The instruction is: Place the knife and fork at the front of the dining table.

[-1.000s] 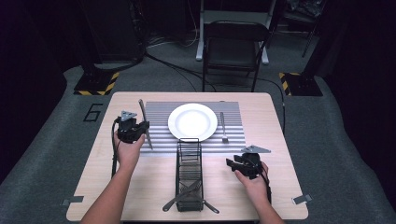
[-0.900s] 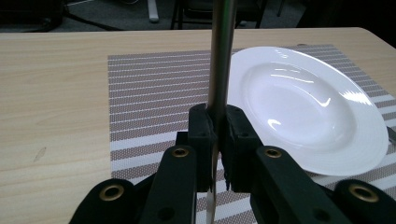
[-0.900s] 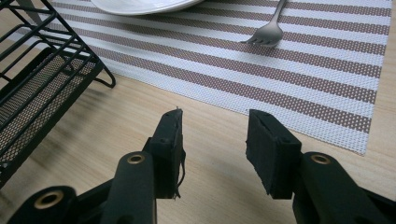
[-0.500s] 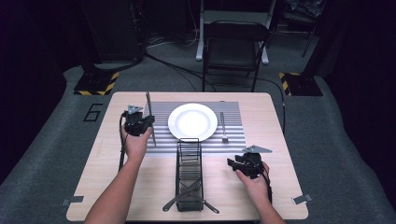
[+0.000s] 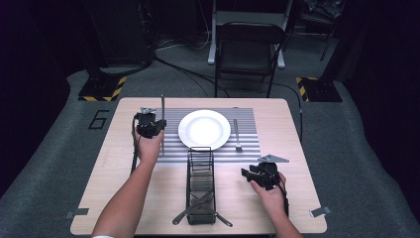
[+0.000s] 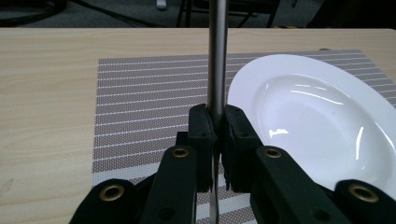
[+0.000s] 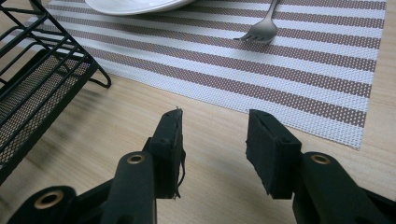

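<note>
My left gripper (image 5: 151, 124) is shut on a long metal knife (image 5: 162, 106), held over the left part of the striped placemat (image 5: 245, 134), just left of the white plate (image 5: 204, 129). In the left gripper view the knife's handle (image 6: 217, 56) rises straight from between the closed pads of my left gripper (image 6: 216, 116), with the plate (image 6: 317, 107) to its right. My right gripper (image 5: 250, 173) rests low over the table's front right. Its jaws stand open with nothing between them (image 7: 215, 140). A fork (image 5: 237, 135) lies on the mat right of the plate.
A black wire rack (image 5: 201, 183) stands in front of the plate, with a few utensils (image 5: 198, 206) in its near end. It sits left of my right gripper (image 7: 37, 84). A folding chair (image 5: 247, 49) stands beyond the table.
My left hand has carried the knife to the right and farther away, from beside the placemat to over its left part. The right hand has kept still.
</note>
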Demonstrator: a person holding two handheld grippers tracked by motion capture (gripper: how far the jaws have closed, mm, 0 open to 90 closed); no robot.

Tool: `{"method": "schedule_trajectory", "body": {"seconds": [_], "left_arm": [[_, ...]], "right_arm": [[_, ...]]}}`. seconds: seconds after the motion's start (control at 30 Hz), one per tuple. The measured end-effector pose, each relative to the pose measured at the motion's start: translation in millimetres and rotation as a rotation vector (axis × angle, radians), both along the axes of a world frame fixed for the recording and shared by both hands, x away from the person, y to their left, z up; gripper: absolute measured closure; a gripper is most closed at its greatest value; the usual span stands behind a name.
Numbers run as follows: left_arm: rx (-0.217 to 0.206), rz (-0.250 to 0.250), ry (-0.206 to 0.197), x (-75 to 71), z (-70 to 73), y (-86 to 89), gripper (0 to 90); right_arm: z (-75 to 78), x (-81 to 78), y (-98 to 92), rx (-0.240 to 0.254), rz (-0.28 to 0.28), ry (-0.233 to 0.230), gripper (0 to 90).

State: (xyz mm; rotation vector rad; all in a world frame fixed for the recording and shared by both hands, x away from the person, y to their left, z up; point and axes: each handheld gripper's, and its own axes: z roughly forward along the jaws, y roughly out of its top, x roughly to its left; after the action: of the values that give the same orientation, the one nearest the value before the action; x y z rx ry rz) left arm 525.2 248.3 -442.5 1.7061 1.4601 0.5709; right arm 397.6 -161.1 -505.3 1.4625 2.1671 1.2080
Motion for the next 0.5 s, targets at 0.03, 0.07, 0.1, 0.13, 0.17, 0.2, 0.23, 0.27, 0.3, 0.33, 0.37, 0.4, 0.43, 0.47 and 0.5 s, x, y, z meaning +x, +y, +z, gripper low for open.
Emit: {"method": "schedule_trajectory", "body": {"seconds": [0.03, 0.07, 0.1, 0.13, 0.17, 0.2, 0.23, 0.27, 0.3, 0.33, 0.37, 0.4, 0.43, 0.47, 0.5], "left_arm": [[0.000, 0.003, 0.005, 0.9, -1.3, 1.1, 82.9], [-0.015, 0.018, 0.010, 1.7, -3.6, 1.4, 82.8], [-0.027, 0.022, 0.020, 2.7, -6.2, 2.7, 82.9], [-0.033, 0.026, 0.022, 3.4, -8.4, 3.2, 82.8], [-0.036, 0.029, 0.028, 3.6, -9.8, 3.3, 82.8], [-0.036, 0.032, 0.037, 4.2, -12.4, 3.7, 82.8], [-0.040, 0.036, 0.040, 4.4, -14.1, 3.8, 82.8], [-0.040, 0.039, 0.040, 4.5, -15.5, 3.8, 82.8], [-0.042, 0.043, 0.044, 4.7, -17.3, 3.8, 82.8], [-0.042, 0.045, 0.047, 5.0, -18.7, 4.0, 82.8], [-0.045, 0.049, 0.050, 5.5, -20.6, 4.4, 82.8], [-0.056, 0.055, 0.059, 5.7, -23.1, 4.7, 82.8], [-0.062, 0.058, 0.061, 6.0, -24.5, 4.7, 82.8], [-0.055, 0.059, 0.065, 6.4, -25.1, 4.6, 82.8], [-0.058, 0.062, 0.066, 6.5, -25.9, 4.1, 82.8]], "right_arm": [[0.0, 0.0, 0.0, 0.000, -0.001, 0.000, 55.8], [0.1, -0.1, 0.1, 0.002, -0.001, 0.000, 55.8], [0.4, -0.3, 0.2, 0.006, -0.003, 0.001, 55.8], [0.4, -0.4, 0.2, 0.007, -0.004, 0.000, 55.8], [0.3, -0.3, -0.1, 0.006, -0.003, 0.001, 55.8], [0.2, -0.1, -0.3, 0.006, -0.003, 0.000, 55.8], [-0.1, 0.1, -0.6, 0.005, -0.004, -0.001, 55.8], [-0.2, 0.1, -0.8, 0.005, -0.006, -0.001, 55.8], [-0.1, 0.1, -0.9, 0.008, -0.005, 0.000, 55.8], [0.0, 0.1, -1.1, 0.008, -0.005, -0.001, 55.8], [0.1, 0.1, -1.1, 0.008, -0.005, -0.002, 55.8], [0.3, 0.0, -1.1, 0.012, -0.005, 0.000, 55.8], [0.4, -0.2, -1.1, 0.013, -0.008, 0.001, 55.8], [0.4, -0.3, -1.2, 0.014, -0.010, 0.001, 55.8], [0.3, -0.2, -1.6, 0.012, -0.008, -0.004, 55.8]]}}
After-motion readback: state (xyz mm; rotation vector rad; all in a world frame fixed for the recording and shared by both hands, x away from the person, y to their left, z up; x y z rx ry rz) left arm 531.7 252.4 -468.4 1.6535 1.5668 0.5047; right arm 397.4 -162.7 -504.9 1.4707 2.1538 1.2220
